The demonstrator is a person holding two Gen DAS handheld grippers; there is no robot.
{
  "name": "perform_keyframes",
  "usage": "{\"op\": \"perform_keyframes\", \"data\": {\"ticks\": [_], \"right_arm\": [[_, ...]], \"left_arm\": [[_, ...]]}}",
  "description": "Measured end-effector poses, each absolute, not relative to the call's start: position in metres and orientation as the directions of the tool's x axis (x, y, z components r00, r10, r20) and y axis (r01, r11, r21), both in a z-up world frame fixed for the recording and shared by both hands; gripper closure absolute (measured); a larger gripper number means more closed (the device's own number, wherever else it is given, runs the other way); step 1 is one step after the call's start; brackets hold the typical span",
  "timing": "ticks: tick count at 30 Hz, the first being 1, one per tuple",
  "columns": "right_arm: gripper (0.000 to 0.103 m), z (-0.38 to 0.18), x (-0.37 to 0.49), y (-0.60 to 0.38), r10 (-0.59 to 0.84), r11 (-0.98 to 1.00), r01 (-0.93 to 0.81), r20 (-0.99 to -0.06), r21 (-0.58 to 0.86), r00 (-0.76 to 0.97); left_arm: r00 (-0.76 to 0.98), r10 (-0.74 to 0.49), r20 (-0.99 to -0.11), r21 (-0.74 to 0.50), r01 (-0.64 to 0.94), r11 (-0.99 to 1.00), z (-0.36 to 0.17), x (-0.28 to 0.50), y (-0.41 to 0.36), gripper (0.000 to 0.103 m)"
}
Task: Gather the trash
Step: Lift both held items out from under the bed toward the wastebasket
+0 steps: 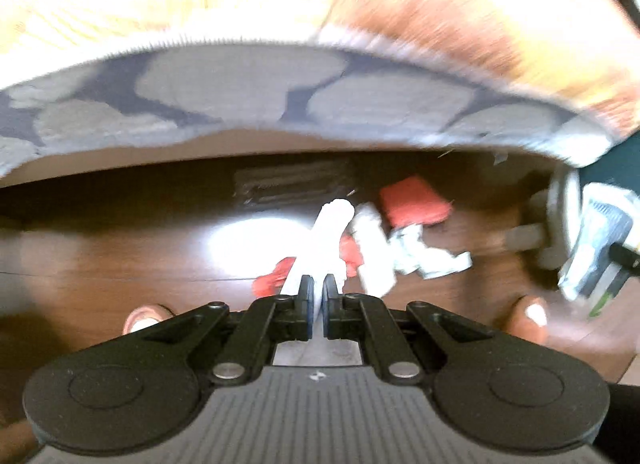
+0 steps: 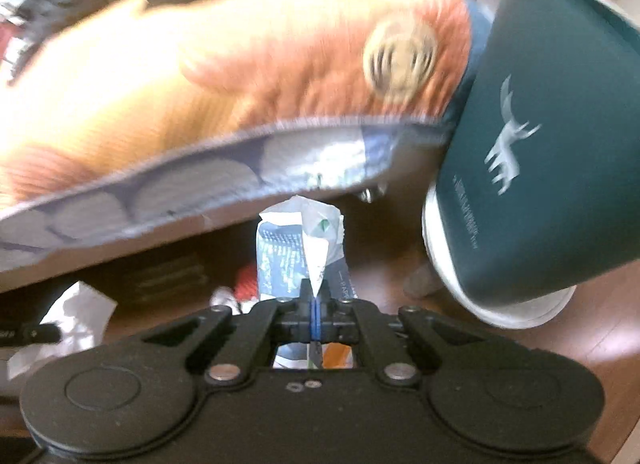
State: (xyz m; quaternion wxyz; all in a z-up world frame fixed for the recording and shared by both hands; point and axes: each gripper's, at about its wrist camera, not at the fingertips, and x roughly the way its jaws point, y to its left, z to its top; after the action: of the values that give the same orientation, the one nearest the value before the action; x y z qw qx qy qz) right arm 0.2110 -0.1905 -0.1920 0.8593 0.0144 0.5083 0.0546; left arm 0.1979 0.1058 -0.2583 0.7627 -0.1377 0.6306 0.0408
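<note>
1. A large orange cushion [image 2: 248, 76] with a grey-and-navy patterned edge fills the upper part of both views; it hangs over the dark wooden floor [image 1: 120, 256].
2. A dark green bin [image 2: 540, 168] with a pale animal print stands tilted at the right of the right wrist view, beside the cushion's edge.
3. The right tool [image 2: 316, 304] is pinched tight on a crumpled printed wrapper [image 2: 298, 244], which stands up from its tips in front of the cushion.
4. The left tool [image 1: 318, 292] is closed narrowly on a white paper strip [image 1: 332, 232], which sticks up and forward from the pads.
5. Red and white scraps [image 1: 404, 232] lie on the floor just past the left tool, blurred.
</note>
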Motion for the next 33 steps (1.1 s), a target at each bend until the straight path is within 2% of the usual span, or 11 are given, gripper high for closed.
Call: {"op": "perform_keyframes", "data": {"ticks": [11,19,26,33], "right_arm": [[0.102,-0.07,0.141,-0.24,0.25,0.966,-0.215,-0.708,0.141,0.661],[0.102,-0.011,0.13,-0.296,0.231,0.972,-0.202,-0.611,0.117,0.758],[0.102,0.012,0.138,-0.349,0.144,0.989,-0.111,-0.563,0.094,0.813],[0.102,0.003,0.161,-0.399,0.069,0.995,-0.012,-0.573,0.103,0.817]], "left_arm": [[0.446,-0.173,-0.878,-0.263,-0.148,0.954,-0.115,0.161,0.055,0.099],[0.553,-0.232,-0.801,-0.295,-0.027,0.955,-0.029,0.161,-0.008,0.099],[0.592,-0.295,-0.75,-0.296,0.099,0.95,0.02,0.187,-0.082,0.099],[0.579,-0.359,-0.732,-0.293,0.209,0.933,0.04,0.223,-0.162,0.099]]}}
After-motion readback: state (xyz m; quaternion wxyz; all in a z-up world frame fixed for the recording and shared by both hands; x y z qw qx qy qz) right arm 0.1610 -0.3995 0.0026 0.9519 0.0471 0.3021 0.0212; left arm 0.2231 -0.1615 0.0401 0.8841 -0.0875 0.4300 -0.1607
